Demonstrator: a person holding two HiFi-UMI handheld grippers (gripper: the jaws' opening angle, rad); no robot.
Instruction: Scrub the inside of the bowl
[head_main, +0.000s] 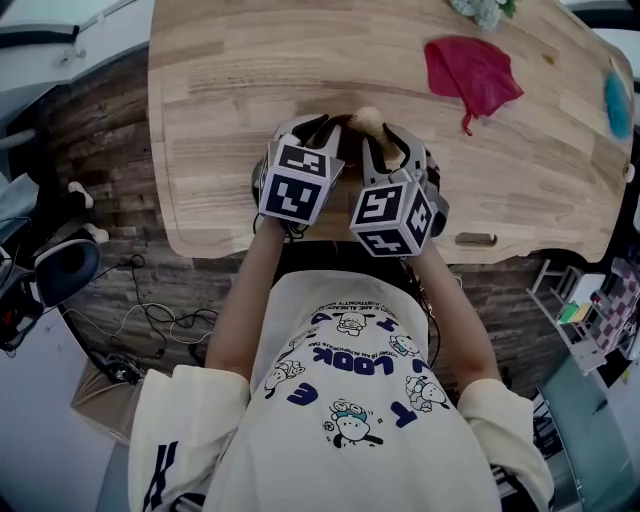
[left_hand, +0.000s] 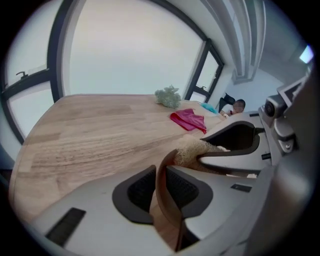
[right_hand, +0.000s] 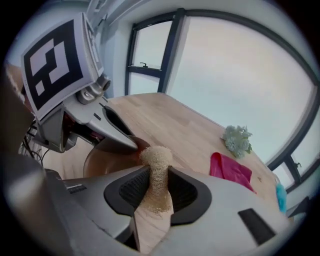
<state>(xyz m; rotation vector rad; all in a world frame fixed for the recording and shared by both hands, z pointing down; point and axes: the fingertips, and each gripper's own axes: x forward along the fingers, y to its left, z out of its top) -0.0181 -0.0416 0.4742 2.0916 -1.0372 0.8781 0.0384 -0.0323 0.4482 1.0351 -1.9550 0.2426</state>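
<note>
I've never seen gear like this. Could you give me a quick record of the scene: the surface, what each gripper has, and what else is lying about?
Surface: wooden table
Left gripper: jaws closed on the rim of the brown bowl
Right gripper: clamps a loofah scrubber, its tip by the bowl's rim
Also on the table: red cloth, pale green sprig

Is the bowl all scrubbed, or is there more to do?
Not finished, I think. Done: the left gripper grips the brown bowl by its rim, and the right gripper grips the loofah. In hand: the loofah's tip is up by the rim. Left: scrubbing round the inside; how clean it is, I can't see.
</note>
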